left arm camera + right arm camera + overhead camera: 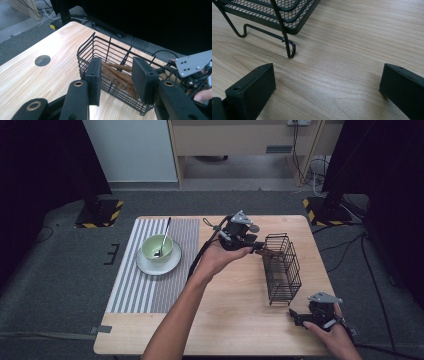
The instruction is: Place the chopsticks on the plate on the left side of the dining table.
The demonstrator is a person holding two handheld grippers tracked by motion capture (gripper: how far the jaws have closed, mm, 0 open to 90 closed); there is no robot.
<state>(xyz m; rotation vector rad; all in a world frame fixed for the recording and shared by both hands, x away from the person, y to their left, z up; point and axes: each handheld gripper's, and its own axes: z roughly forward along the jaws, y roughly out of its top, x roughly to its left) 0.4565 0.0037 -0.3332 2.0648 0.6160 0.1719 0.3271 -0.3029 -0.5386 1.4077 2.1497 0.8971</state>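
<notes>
A black wire basket (282,270) stands upright on the right half of the wooden table (235,315). Brown wooden sticks (117,75) lie slanted inside the basket (110,86). My left gripper (260,246) hovers at the basket's far left corner. In the left gripper view its jaws stand apart on either side of the sticks, and the pads (96,75) do not press on them; the left gripper (117,67) is open. My right gripper (295,316) rests low near the table's front right, below the basket. The right gripper (327,82) is wide open over bare wood, with a basket foot (290,51) ahead.
A green bowl (157,247) with a spoon (164,237) sits on a white plate (159,266) on a striped mat (145,290) at the table's left. A round hole (42,60) marks the tabletop near the far edge. Dark stands flank the table.
</notes>
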